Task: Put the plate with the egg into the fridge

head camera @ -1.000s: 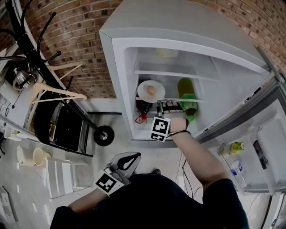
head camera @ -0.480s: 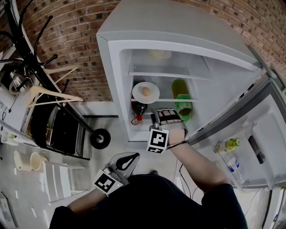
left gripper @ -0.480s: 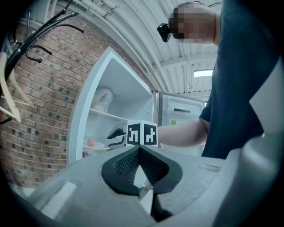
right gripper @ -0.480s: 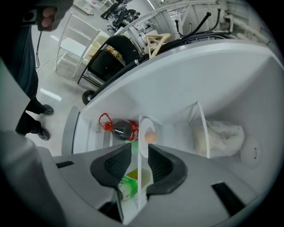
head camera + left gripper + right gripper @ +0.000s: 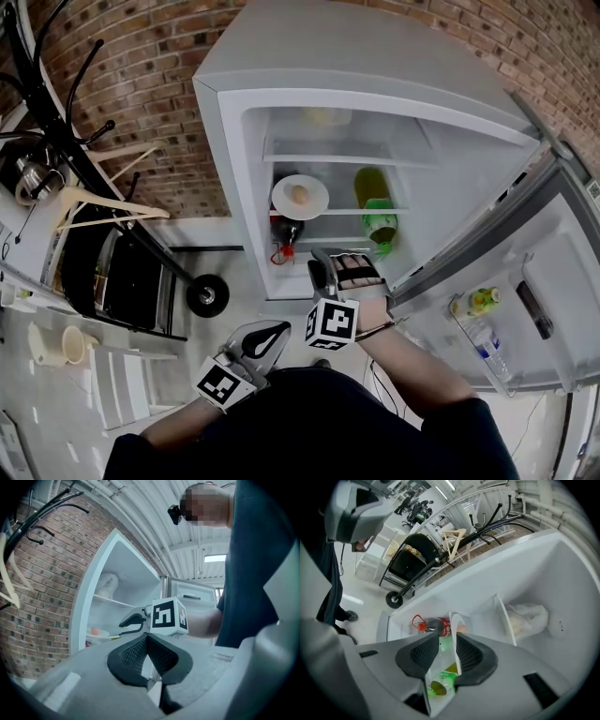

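1. Fridge [image 5: 232,178]: stands open in the centre of the head view, its door [image 5: 525,281] swung to the right edge of the frame.
2. Plate [image 5: 300,198]: rests on the middle shelf [image 5: 342,212], left part of the compartment. The egg [image 5: 299,194] lies at the plate's centre. In the left gripper view the plate [image 5: 96,633] and egg [image 5: 95,630] appear at left centre.
3. Right gripper [image 5: 333,255]: held in front of the open compartment, below the plate and apart from it. In the right gripper view its jaws are spread, with nothing gripped between them; the right gripper [image 5: 447,649] points into the fridge, and the shelf edge and a green bottle [image 5: 438,685] show through the gap.
4. Left gripper [image 5: 270,331]: held low, in the lower centre of the head view, close to the person's body. In the left gripper view the left gripper [image 5: 147,637] has its jaws pressed together at the tips, and they are empty.
5. Other contents: a dark bottle with red cap [image 5: 284,231] lies below the plate; a green bottle [image 5: 380,221] stands to the plate's right.
6. A coat rack [image 5: 66,122] stands at upper left.
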`<action>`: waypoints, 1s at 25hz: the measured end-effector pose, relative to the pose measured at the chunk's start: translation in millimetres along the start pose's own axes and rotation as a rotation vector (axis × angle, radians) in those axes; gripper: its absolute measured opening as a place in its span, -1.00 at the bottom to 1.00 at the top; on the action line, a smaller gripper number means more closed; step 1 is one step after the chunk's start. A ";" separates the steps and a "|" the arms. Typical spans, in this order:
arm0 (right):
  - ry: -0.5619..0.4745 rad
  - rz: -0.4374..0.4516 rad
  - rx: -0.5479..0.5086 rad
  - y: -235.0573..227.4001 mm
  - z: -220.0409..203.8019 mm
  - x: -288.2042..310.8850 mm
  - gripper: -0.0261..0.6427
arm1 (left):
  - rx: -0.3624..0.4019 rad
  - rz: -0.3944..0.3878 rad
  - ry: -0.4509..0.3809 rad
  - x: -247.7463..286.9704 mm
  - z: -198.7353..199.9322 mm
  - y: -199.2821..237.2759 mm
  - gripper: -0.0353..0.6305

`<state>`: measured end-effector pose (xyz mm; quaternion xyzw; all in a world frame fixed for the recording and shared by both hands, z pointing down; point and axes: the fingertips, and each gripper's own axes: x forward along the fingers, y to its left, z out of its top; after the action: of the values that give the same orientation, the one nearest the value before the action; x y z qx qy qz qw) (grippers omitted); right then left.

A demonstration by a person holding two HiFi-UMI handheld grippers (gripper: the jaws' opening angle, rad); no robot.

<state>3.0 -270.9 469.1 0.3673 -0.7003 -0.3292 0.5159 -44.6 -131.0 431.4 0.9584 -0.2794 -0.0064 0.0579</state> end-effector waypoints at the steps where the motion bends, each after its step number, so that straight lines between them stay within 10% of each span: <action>1: -0.010 0.005 0.022 1.8 1.5 -4.1 -0.56 | 0.000 0.000 0.001 0.2 0.0 0.4 -0.90; 25: -0.442 0.310 0.749 41.0 44.4 -87.1 -0.89 | 0.002 0.008 -0.001 1.5 1.2 7.2 -0.90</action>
<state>-29.7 -171.8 450.6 0.3405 -0.9109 -0.0429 0.2291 -47.2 -138.0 431.1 0.9574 -0.2830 -0.0063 0.0570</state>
